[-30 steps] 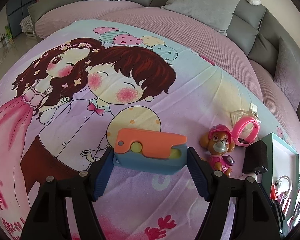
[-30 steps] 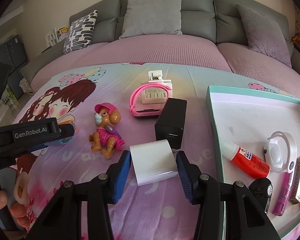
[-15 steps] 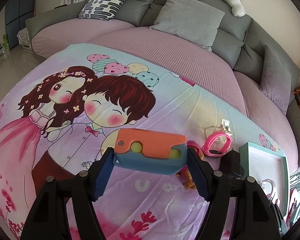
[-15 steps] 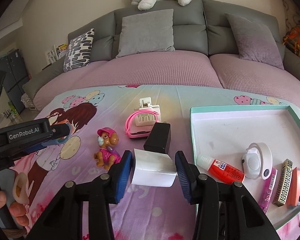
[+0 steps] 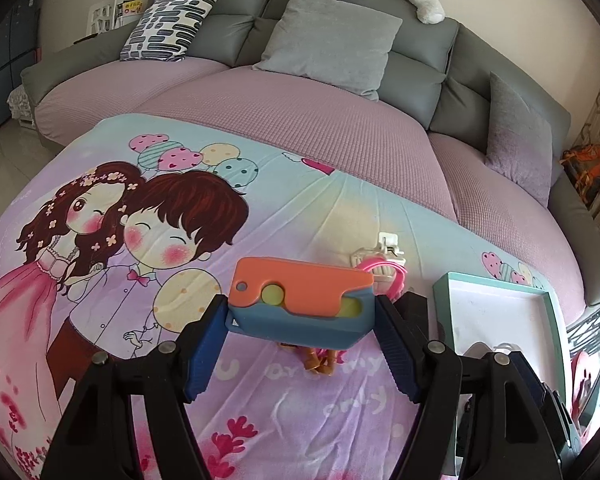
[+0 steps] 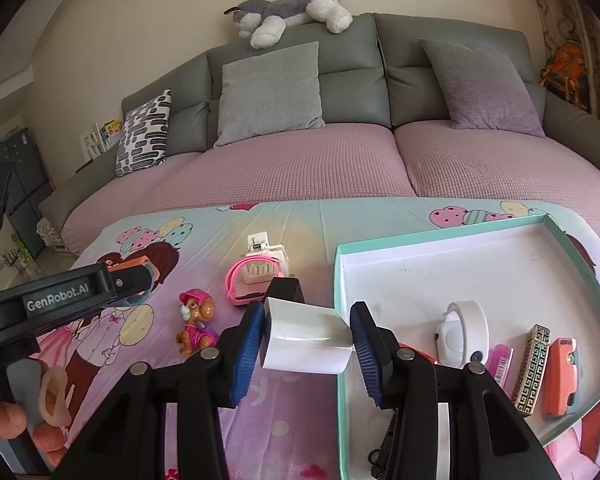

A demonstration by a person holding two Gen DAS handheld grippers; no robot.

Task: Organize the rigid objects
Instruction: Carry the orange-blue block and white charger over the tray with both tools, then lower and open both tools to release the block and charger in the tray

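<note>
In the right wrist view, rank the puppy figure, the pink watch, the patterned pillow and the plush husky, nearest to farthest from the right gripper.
Measured from the right gripper:
1. Puppy figure, just left of the jaws on the blanket.
2. Pink watch, ahead and slightly left.
3. Patterned pillow, far left on the sofa.
4. Plush husky, on top of the sofa back.

At the left of the right wrist view, the black body of the left gripper (image 6: 136,284) carries the white brand name "GenRobot.AI". In the left wrist view, pale letters printed on the cartoon bedsheet (image 5: 100,240) at lower centre read "only", with a line above it that looks like "U … my", partly hidden by the held toy. A pink item (image 6: 500,364) in the tray (image 6: 420,248) at the lower right bears a barcode, too small to read.
</note>
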